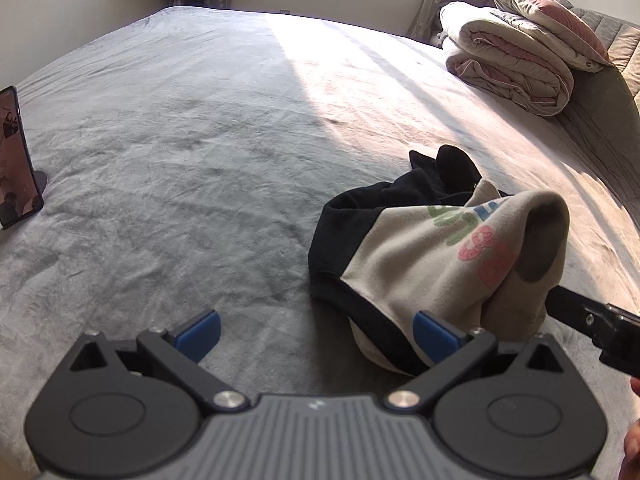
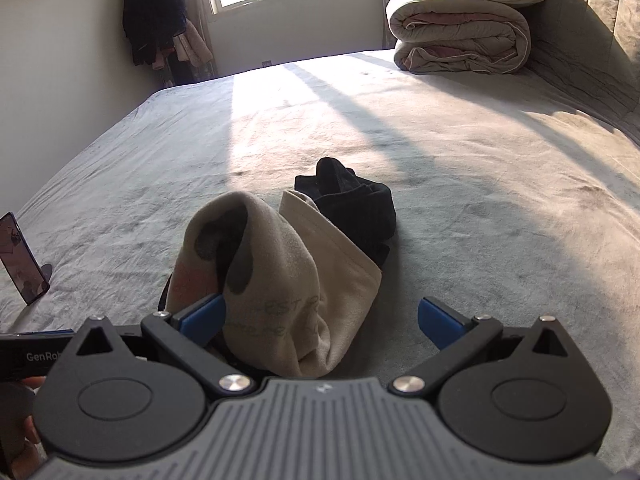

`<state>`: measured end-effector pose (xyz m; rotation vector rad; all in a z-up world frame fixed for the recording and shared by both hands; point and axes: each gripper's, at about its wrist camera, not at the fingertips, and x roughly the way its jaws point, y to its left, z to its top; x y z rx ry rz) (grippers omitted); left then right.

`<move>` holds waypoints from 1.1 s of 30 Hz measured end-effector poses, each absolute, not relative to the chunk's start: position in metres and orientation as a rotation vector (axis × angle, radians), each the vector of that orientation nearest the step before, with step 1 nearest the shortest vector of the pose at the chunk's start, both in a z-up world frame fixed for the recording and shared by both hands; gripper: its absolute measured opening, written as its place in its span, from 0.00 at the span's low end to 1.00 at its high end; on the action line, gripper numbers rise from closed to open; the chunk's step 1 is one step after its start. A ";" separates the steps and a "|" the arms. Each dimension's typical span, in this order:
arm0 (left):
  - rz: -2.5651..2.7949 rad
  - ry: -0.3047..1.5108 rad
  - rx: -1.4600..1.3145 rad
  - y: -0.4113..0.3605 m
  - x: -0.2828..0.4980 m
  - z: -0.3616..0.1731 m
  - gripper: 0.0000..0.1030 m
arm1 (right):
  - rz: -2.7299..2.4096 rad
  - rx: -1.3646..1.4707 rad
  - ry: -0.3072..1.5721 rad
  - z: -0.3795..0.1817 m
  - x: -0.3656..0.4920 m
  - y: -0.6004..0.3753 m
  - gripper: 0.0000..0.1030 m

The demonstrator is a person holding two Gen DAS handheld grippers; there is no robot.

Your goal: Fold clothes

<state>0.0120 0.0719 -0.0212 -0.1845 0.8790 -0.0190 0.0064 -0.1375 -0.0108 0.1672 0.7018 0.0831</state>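
A crumpled beige and black sweatshirt (image 1: 440, 252) with green, blue and pink print lies heaped on the grey bed; it also shows in the right wrist view (image 2: 288, 264). My left gripper (image 1: 316, 336) is open and empty, its right blue pad (image 1: 434, 338) close to the garment's near edge. My right gripper (image 2: 320, 320) is open around the near end of the heap, its left blue pad (image 2: 204, 316) against the beige cloth. Part of the right gripper's body (image 1: 600, 328) pokes in behind the garment in the left wrist view.
The grey bedsheet (image 1: 180, 140) stretches wide, with a sunlit band across it. A phone on a stand (image 1: 18, 160) stands at the left edge. A folded quilt with a pillow on top (image 2: 460, 36) lies at the headboard. Clothes hang in the far corner (image 2: 152, 12).
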 end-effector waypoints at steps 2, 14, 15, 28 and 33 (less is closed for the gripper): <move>-0.028 0.885 -0.205 0.075 0.014 -0.025 1.00 | 0.096 0.157 0.696 -0.010 0.007 -0.136 1.00; -0.114 1.021 -0.380 0.102 0.022 -0.043 0.99 | 0.221 0.369 0.778 -0.024 0.028 -0.163 0.76; -0.131 1.023 -0.403 0.103 0.022 -0.043 0.99 | 0.232 0.402 0.793 -0.026 0.030 -0.166 0.73; -0.389 1.067 -0.376 0.045 0.014 -0.060 0.89 | 0.247 0.524 0.784 -0.027 0.027 -0.182 0.58; -0.299 1.068 -0.330 0.024 0.021 -0.076 0.61 | 0.233 0.496 0.778 -0.029 0.031 -0.180 0.62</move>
